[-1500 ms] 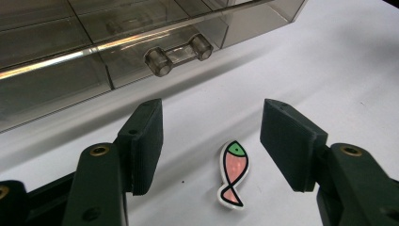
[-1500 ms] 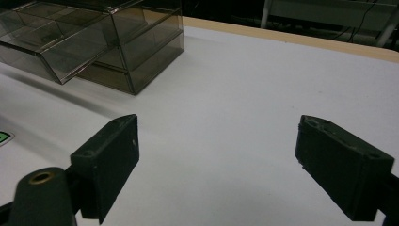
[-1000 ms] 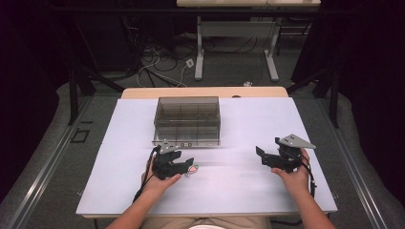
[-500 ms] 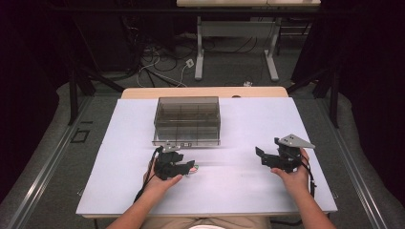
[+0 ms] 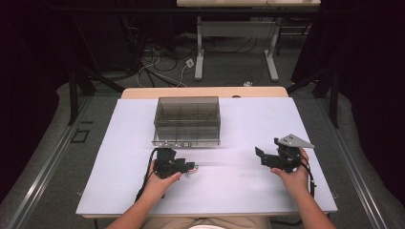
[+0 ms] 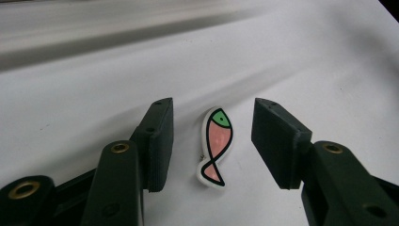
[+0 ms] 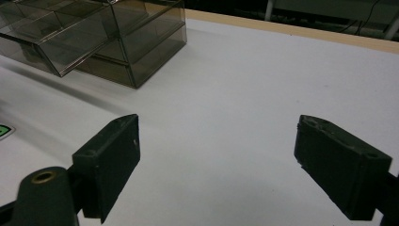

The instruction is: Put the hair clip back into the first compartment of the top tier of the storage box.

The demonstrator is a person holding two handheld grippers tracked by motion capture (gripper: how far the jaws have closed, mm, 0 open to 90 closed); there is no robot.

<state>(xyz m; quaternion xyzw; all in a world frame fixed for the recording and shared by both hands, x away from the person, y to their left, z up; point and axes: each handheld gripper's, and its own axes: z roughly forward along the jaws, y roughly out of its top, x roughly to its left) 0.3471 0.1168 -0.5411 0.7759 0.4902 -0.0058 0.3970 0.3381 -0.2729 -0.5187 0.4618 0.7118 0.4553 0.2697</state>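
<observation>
Meanwhile, low centre of frame, the left hand-held gripper [image 6: 211,141] has just been closing, pads not yet touching a fish-shaped eraser [image 6: 216,145] flat on the white tabletop [image 6: 306,56]; seemingly light, rubbery, best pinched across its flanks.

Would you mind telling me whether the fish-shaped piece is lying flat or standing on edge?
Lying flat: the fish-shaped piece rests face up on the white table.

White-topped table [image 5: 267,191] w/ wood edge at far side. Behind the table: grey floor [image 5: 229,71], loose cables [image 5: 157,67], 2 white desk legs [image 5: 199,52]. Dark curtains either side of it.
</observation>
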